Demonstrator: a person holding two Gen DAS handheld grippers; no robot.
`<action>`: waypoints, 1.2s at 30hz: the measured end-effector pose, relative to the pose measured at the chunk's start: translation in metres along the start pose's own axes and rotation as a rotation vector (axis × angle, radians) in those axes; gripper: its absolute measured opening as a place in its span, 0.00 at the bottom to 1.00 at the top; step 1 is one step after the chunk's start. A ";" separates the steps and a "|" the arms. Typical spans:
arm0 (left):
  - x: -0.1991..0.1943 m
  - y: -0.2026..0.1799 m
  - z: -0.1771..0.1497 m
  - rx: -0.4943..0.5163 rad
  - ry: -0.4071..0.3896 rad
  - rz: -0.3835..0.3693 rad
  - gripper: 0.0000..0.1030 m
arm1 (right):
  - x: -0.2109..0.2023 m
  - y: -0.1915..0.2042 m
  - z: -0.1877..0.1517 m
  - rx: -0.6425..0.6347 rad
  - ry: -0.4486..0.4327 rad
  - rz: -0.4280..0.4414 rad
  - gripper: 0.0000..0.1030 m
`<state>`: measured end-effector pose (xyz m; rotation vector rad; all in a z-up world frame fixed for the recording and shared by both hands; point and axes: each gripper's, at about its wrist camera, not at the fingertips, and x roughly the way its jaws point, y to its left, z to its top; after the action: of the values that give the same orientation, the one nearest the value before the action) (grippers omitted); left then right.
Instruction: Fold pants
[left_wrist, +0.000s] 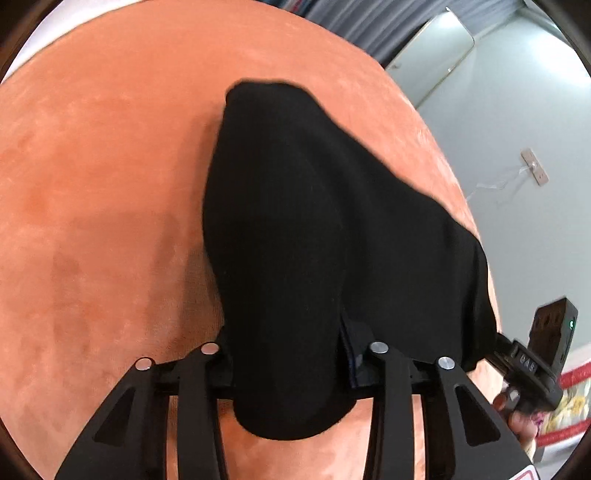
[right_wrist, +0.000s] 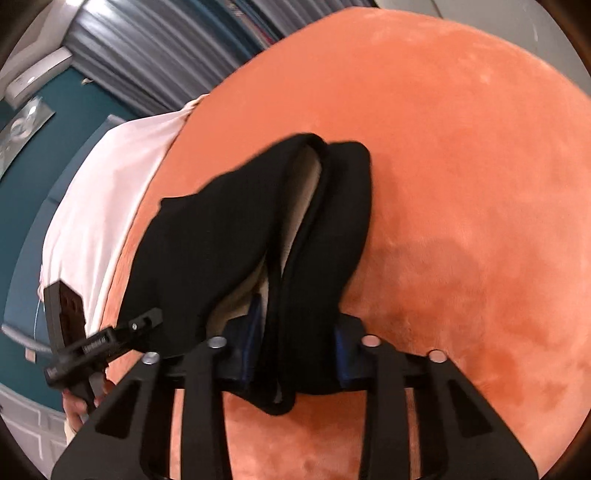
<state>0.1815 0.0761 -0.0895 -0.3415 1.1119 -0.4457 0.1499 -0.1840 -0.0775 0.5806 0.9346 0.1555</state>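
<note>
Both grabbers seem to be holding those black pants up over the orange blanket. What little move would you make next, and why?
Probably carry the held edge forward and lower it. Both the left gripper and right gripper pinch the black pants, which drape from the fingers onto the orange blanket, so the fold looks unfinished.

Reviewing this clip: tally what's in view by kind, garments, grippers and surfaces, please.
Black pants: 1, held up over the blanket
Grippers: 2, left gripper and right gripper, each shut on the pants
Orange blanket: 1
White sheet: 1, at the blanket's edge
Total: 5
</note>
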 end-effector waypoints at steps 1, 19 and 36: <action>-0.004 -0.005 0.002 0.016 -0.018 0.010 0.30 | -0.006 0.006 0.004 -0.013 -0.021 0.018 0.26; -0.041 -0.036 0.191 0.254 -0.389 0.066 0.23 | 0.035 0.059 0.209 -0.214 -0.332 0.062 0.23; 0.025 0.011 0.202 0.201 -0.322 0.174 0.52 | 0.103 0.072 0.162 -0.440 -0.150 -0.042 0.03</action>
<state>0.3772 0.0810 -0.0320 -0.1311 0.7673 -0.3306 0.3482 -0.1510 -0.0394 0.1624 0.7357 0.2678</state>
